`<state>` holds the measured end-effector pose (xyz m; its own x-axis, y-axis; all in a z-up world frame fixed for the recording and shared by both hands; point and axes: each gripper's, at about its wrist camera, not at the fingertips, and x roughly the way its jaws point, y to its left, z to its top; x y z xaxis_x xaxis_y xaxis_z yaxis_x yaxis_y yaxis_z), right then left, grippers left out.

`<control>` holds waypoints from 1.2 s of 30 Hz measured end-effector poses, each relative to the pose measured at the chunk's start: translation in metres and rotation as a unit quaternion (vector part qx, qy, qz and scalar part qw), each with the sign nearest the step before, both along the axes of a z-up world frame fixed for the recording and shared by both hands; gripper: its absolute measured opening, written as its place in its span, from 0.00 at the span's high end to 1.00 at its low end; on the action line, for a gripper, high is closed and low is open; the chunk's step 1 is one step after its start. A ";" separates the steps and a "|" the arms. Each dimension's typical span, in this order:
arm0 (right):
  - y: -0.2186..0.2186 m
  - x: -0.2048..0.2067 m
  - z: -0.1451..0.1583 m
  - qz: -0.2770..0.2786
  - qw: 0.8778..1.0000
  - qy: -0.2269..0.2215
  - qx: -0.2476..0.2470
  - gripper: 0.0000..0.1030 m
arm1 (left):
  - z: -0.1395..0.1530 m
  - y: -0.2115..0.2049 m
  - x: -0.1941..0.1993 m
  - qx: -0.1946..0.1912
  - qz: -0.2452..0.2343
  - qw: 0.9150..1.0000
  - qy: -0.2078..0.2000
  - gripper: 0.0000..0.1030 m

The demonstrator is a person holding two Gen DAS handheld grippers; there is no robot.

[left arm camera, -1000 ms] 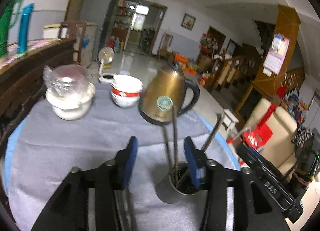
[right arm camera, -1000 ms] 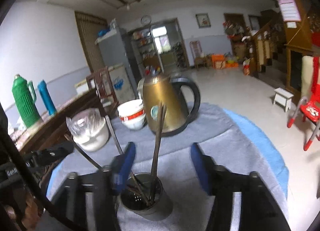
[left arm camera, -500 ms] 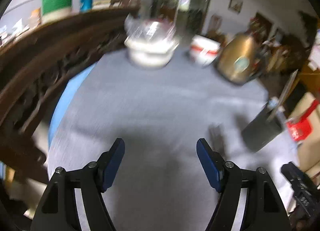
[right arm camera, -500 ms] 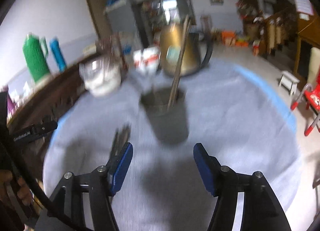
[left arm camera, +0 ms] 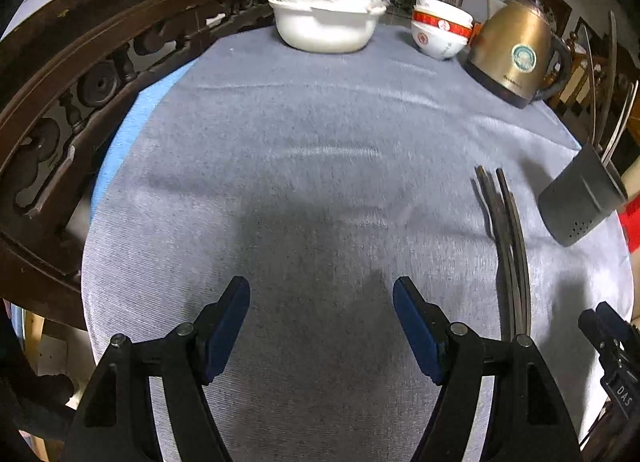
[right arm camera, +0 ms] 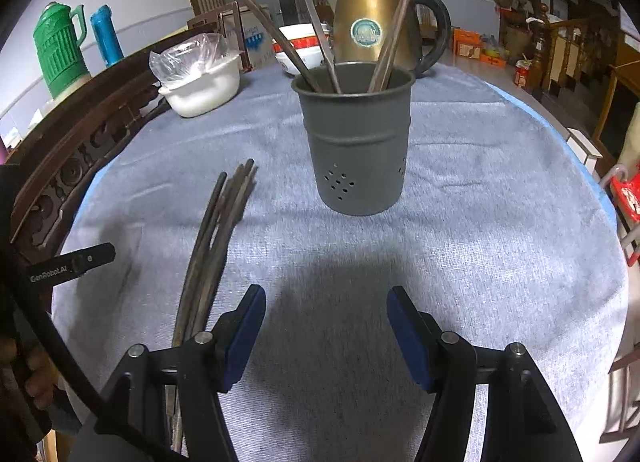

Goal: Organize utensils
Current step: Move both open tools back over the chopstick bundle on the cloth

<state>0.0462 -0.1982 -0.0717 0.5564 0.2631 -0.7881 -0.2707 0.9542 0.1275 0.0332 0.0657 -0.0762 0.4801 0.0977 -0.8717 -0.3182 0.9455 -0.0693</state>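
Note:
A grey metal utensil holder [right arm camera: 355, 141] stands upright on the grey tablecloth with several chopsticks [right arm camera: 394, 17] leaning in it; in the left wrist view the holder [left arm camera: 580, 197] sits at the right edge. A bundle of dark chopsticks [right arm camera: 214, 238] lies flat on the cloth left of the holder, also seen as loose chopsticks [left arm camera: 506, 238] right of the left gripper. My left gripper [left arm camera: 321, 326] is open over bare cloth, nothing between its blue pads. My right gripper [right arm camera: 326, 336] is open too, in front of the holder, the loose chopsticks just beside its left finger.
A gold kettle [left arm camera: 516, 57], stacked red-and-white bowls [left arm camera: 440, 31] and a white dish with a plastic bag [left arm camera: 326, 21] stand at the far side of the table. A carved wooden rail [left arm camera: 60, 101] runs along the left edge. A hand [right arm camera: 36, 378] holds the other gripper.
Both grippers have dropped from above the holder and tilted down toward the cloth. The left jaws have spread wider. A bundle of chopsticks now lies on the cloth.

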 end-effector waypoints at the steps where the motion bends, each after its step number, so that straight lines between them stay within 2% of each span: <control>1: 0.001 0.001 0.000 -0.001 1.000 0.002 -0.001 0.35 | -0.002 -0.001 0.000 0.000 -0.001 1.000 0.005 0.28; 7: 0.001 0.002 -0.008 -0.003 1.000 0.019 -0.006 0.35 | -0.015 -0.002 0.002 -0.003 -0.002 1.000 0.026 0.28; 12: 0.000 0.003 -0.014 -0.008 0.999 0.033 -0.010 0.35 | -0.016 -0.008 0.003 0.013 -0.009 0.999 0.028 0.27; 19: 0.004 0.006 -0.017 -0.006 0.998 0.049 -0.024 0.35 | -0.018 -0.017 0.004 0.026 -0.021 0.999 0.028 0.20; 25: 0.018 0.012 -0.003 0.023 0.997 0.065 0.028 0.35 | -0.021 -0.012 -0.004 0.028 -0.010 0.999 0.028 0.08; 27: 0.029 0.019 0.001 0.038 0.994 0.080 0.060 0.36 | -0.022 -0.012 -0.006 0.028 -0.012 0.999 0.027 0.07; 29: 0.041 0.025 0.002 0.052 0.991 0.091 0.082 0.44 | -0.022 -0.012 -0.007 0.028 -0.012 0.999 0.027 0.06; 31: 0.054 0.031 0.000 0.059 0.990 0.102 0.083 0.66 | -0.022 -0.013 -0.008 0.028 -0.014 0.999 0.026 0.06; 35: 0.070 0.042 -0.015 0.057 0.986 0.130 0.087 0.66 | -0.024 -0.010 -0.007 0.028 -0.015 0.999 0.025 0.04; 36: 0.072 0.044 -0.019 0.056 0.985 0.136 0.089 0.70 | -0.024 -0.010 -0.007 0.029 -0.016 0.999 0.025 0.04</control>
